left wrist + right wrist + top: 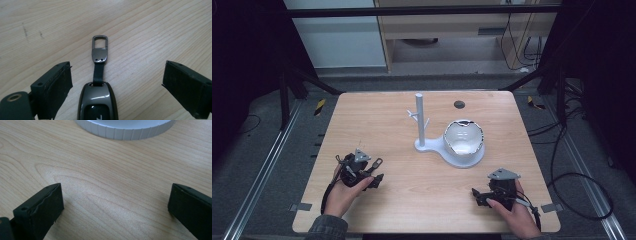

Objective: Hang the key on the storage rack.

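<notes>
While both grippers' jaws stand wide, the key fob (98, 105) lies between the left gripper (117, 75) jaws, untouched.

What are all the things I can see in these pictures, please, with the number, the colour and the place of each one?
key fob: 1, dark grey and glossy, flat on the table between the open left jaws, not pressed by them.
clip: 1, dark metal, joined to the fob by a short black strap, lying on the table beyond it.
stand: 1, pale grey post with small pegs on a flat base, middle of the table.
bowl: 1, white inside, on the stand's round base, right of the post.
table: 1, light wood.
left claw: 1, black, open, near left.
right claw: 1, black, open, nothing between its jaws, near right.
</notes>
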Demonstrator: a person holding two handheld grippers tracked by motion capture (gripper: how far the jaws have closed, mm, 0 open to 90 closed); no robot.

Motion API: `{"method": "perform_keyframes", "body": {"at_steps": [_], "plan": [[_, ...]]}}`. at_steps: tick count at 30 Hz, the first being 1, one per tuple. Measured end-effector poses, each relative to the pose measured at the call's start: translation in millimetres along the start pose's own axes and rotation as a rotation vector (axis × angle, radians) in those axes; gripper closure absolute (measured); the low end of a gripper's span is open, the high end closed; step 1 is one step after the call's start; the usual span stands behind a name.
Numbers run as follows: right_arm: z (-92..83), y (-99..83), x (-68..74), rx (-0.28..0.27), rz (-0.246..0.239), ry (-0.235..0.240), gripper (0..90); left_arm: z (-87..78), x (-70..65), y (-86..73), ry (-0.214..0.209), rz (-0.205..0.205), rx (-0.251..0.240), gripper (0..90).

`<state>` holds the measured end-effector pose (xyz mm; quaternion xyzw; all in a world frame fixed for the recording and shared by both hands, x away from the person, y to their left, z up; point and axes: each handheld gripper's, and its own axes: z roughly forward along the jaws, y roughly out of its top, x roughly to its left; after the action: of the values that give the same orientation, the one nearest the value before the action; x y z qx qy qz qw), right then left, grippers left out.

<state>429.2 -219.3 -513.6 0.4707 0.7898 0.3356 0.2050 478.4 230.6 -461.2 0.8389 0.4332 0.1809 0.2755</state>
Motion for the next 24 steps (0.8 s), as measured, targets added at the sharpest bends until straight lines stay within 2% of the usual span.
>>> {"method": "perform_keyframes", "body": {"at_steps": [5, 9, 13, 17, 20, 22, 24], "plan": [[1.0, 0.4, -0.5, -0.003, 0.000, -0.007, 0.4, -4.1, 1.0, 19.9, 0.004, 0.052, 0.094, 11.1], [3.9, 3.7, -0.8, 0.000, 0.023, -0.025, 0.4, -8.1, 9.0, 32.4, -0.043, 0.034, 0.140, 11.5], [4.3, 4.0, -0.7, -0.001, 0.027, -0.025, 0.4, -8.4, 15.3, 42.0, -0.058, 0.036, 0.197, 11.5], [4.4, 4.2, -0.5, 0.000, 0.028, -0.026, 0.4, -7.2, 18.2, 52.2, -0.053, 0.061, 0.268, 12.2], [4.5, 4.3, -0.3, 0.000, 0.030, -0.027, 0.3, -1.3, 15.3, 56.9, -0.048, 0.079, 0.328, 10.7], [4.5, 4.3, -0.2, 0.000, 0.031, -0.028, 0.4, 2.6, 15.4, 58.4, -0.038, 0.093, 0.349, 10.0], [4.4, 4.4, 0.0, 0.001, 0.033, -0.029, 0.4, 11.0, 18.2, 57.8, -0.031, 0.080, 0.384, 11.3]]}}
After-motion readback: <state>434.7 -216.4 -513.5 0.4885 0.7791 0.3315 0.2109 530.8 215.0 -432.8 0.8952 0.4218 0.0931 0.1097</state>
